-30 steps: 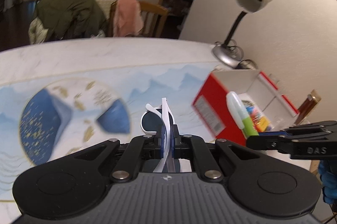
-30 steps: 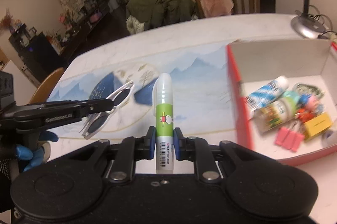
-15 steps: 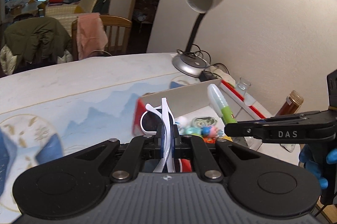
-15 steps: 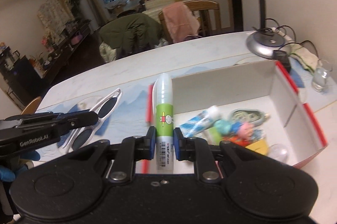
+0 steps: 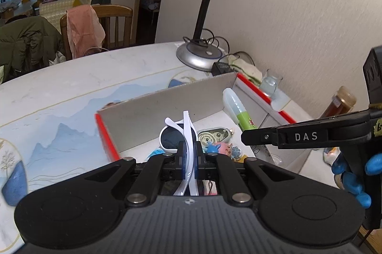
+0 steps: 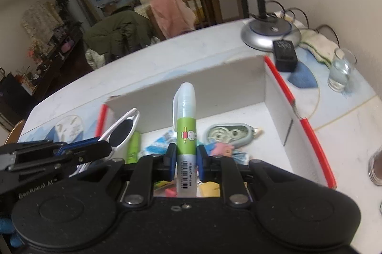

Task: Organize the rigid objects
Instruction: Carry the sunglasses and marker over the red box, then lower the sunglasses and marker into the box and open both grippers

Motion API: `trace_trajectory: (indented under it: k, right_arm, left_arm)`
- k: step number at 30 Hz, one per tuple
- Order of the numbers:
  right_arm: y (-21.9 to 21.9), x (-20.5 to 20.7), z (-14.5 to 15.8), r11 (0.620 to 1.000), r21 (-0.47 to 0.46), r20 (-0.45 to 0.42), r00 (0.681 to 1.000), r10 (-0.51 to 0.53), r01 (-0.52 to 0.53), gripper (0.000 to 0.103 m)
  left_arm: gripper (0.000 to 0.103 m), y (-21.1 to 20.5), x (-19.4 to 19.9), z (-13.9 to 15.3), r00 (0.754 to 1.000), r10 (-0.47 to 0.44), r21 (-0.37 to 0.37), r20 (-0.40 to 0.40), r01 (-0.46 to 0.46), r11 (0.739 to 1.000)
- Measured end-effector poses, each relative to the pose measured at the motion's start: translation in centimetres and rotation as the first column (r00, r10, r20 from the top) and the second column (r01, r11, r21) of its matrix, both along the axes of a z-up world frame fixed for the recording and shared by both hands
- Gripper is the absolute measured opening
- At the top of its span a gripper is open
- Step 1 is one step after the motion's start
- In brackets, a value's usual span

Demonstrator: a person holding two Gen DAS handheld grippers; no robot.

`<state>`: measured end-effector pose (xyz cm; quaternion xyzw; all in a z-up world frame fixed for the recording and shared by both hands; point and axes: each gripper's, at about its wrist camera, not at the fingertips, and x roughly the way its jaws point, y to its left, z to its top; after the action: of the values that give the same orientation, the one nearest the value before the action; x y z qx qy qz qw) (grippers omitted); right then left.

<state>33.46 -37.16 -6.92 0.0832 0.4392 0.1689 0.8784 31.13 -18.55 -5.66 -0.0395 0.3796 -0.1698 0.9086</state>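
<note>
Sunglasses (image 5: 177, 134), one pair; one marker (image 6: 186, 134); one box (image 6: 281, 101).

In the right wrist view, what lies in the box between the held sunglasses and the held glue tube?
A green marker lies on the box floor between the sunglasses and the glue tube, clear in the right wrist view.

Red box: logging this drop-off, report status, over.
Left gripper shut on white sunglasses. Right gripper shut on green pen. Both over red box, already cluttered; nothing blocking.
</note>
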Motion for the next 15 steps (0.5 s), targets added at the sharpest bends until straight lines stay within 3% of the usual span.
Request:
trace_trajectory:
  k: [15]
  right_arm:
    - [-0.7, 5.1, -3.9, 0.997, -0.07, -0.119, 0.993, -0.017, 0.009, 0.016]
  left_arm:
    - [0.006, -3.2, 4.9, -3.3, 0.997, -0.006, 0.086, -0.077, 0.012, 0.996]
